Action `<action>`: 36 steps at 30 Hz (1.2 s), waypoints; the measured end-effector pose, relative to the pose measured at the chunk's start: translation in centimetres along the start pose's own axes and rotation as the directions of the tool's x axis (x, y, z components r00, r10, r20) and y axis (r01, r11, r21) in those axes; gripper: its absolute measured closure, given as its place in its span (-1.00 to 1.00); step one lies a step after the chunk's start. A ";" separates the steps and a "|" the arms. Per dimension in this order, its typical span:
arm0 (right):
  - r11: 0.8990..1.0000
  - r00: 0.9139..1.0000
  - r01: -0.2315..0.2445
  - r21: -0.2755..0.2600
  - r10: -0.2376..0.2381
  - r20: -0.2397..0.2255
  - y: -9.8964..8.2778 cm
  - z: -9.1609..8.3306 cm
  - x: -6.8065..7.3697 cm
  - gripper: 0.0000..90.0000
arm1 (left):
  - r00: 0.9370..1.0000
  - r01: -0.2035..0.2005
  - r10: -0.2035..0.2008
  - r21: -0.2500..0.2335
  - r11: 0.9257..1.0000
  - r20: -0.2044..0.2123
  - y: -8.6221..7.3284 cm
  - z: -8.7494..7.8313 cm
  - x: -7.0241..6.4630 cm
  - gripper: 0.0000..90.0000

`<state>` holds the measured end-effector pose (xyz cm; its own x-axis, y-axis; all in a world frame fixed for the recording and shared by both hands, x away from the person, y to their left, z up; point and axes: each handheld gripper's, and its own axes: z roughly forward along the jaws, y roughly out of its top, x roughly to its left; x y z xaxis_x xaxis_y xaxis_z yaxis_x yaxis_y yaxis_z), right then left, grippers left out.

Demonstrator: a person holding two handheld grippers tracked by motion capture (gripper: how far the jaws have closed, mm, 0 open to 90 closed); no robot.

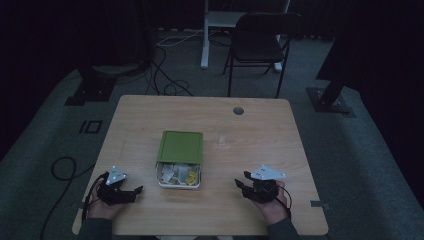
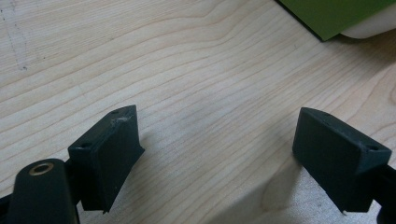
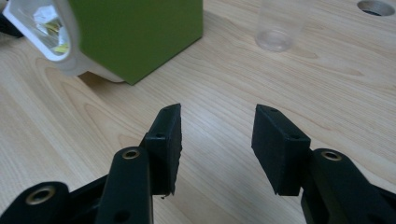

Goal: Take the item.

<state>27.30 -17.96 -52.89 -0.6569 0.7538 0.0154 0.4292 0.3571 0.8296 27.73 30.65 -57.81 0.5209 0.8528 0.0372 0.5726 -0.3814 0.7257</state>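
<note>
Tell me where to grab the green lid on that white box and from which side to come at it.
Grip the green lid by its near edge, where it stops short and leaves the white box open with packets showing. Come from the person's side, probably with the right claw, which is open. The lid lies flat and thin, so only an overhanging or exposed edge offers the jaws a bite.

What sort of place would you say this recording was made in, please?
Probably a dim recording studio or lab: a lone wooden table on grey carpet, cables trailing across the floor, a folding chair, and black stand bases beside the table.
</note>
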 end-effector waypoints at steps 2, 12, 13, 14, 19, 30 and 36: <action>1.000 1.000 0.006 -0.001 -0.006 -0.007 0.1 0.0 0.2 0.17 | 1.000 0.000 0.000 0.000 1.000 0.000 0.0 0.0 0.0 -0.65; 1.000 0.999 0.022 -0.015 -0.023 -0.032 0.8 0.2 1.2 0.17 | 1.000 -0.001 0.001 0.002 1.000 0.000 0.0 0.0 0.0 -0.65; 1.000 0.999 0.026 -0.016 -0.026 -0.038 1.0 0.2 1.4 0.17 | 1.000 -0.002 0.002 0.002 1.000 0.000 0.0 0.0 0.0 -0.65; 0.999 0.999 0.030 -0.018 -0.031 -0.042 1.1 0.3 1.6 0.17 | 1.000 -0.002 0.002 0.002 1.000 0.000 0.0 0.0 0.0 -0.65; 0.999 0.997 0.048 -0.022 -0.049 -0.054 1.5 0.5 2.2 0.18 | 1.000 -0.002 0.002 0.002 1.000 0.000 0.0 0.0 0.0 -0.65; 0.996 0.991 0.085 -0.035 -0.088 -0.097 2.2 0.9 3.4 0.50 | 1.000 -0.002 0.002 0.002 1.000 0.000 0.0 0.0 0.0 -0.65; 0.994 0.987 0.102 -0.036 -0.106 -0.118 2.6 1.3 4.2 0.65 | 1.000 -0.002 0.002 0.002 1.000 0.001 0.0 0.0 0.0 -0.65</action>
<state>26.44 -13.20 -51.42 -0.7674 0.6412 -0.0065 0.3371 0.4120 0.8466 27.73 30.66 -57.79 0.5222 0.8520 0.0380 0.5730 -0.3835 0.7244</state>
